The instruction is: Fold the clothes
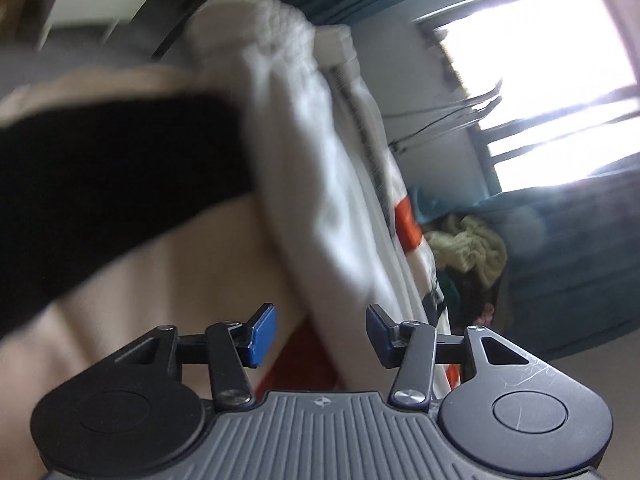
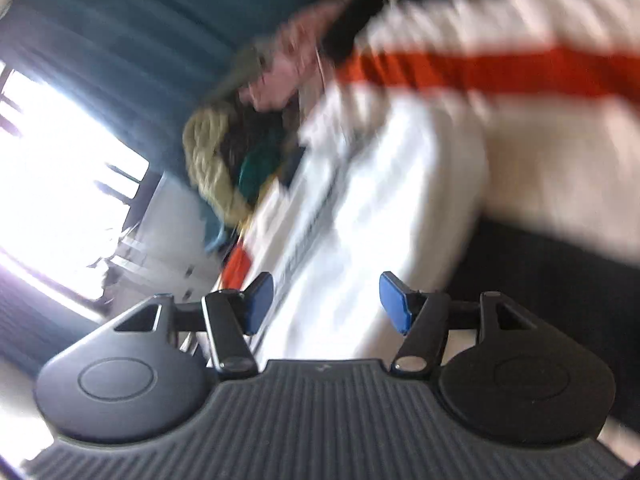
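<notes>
On my left side, the left gripper has its fingers spread apart with nothing between them. Ahead of it hangs or lies a white garment, beside a dark blurred shape I cannot name and a beige surface. Both views are tilted and smeared, so I judge I am between grasps, swinging toward the cloth rather than folding yet. Further right in that view, a striped cover with an orange band runs under the garment, probably a bed, and beyond it sits a pile of clothes against a teal curtain under a bright window.

Over on my right, the right gripper is likewise spread wide and empty, aimed at the same white garment, just past the fingertips. Next I would need to steady both wrists, find a hem or corner on each side, and close on it.
</notes>
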A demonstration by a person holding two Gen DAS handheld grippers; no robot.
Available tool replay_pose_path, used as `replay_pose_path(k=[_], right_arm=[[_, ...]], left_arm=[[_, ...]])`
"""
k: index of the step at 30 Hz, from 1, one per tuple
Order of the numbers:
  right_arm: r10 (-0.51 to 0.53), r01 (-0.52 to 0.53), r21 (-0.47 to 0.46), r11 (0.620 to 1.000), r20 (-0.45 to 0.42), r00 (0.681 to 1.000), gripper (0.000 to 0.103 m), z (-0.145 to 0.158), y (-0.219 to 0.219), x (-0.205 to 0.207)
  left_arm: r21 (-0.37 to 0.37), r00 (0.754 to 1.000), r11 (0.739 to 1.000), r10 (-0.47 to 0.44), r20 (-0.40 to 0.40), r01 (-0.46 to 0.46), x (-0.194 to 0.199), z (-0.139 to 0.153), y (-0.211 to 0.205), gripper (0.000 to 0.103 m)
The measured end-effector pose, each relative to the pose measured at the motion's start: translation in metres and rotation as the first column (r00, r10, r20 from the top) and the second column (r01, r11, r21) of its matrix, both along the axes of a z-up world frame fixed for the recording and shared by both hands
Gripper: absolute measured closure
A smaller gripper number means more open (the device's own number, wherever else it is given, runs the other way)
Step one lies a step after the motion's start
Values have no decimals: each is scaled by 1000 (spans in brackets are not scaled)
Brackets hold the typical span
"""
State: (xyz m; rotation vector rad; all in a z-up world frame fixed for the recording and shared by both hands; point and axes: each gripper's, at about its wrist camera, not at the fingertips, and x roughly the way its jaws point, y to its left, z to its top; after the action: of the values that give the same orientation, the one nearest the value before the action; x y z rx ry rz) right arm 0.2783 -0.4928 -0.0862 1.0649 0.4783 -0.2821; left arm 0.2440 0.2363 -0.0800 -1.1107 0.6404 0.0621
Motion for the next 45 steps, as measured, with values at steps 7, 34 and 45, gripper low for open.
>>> replay_pose_path(k=[7,34,45], right_arm=[[88,-86,192,978,-4,996,42,-32,3,-30],[-119,131,-151,980,88,989,91,-70,-40,68],[-140,154,-149,977,100,985,93,-31,-51,-15]], left_arm=[[-65,998,996,56,3,-56,-8,-18,9,40],[108,947,943,303,106,-314,67,-28,40,90],[-27,950,960,281,135,-280,9,-14,51,93]])
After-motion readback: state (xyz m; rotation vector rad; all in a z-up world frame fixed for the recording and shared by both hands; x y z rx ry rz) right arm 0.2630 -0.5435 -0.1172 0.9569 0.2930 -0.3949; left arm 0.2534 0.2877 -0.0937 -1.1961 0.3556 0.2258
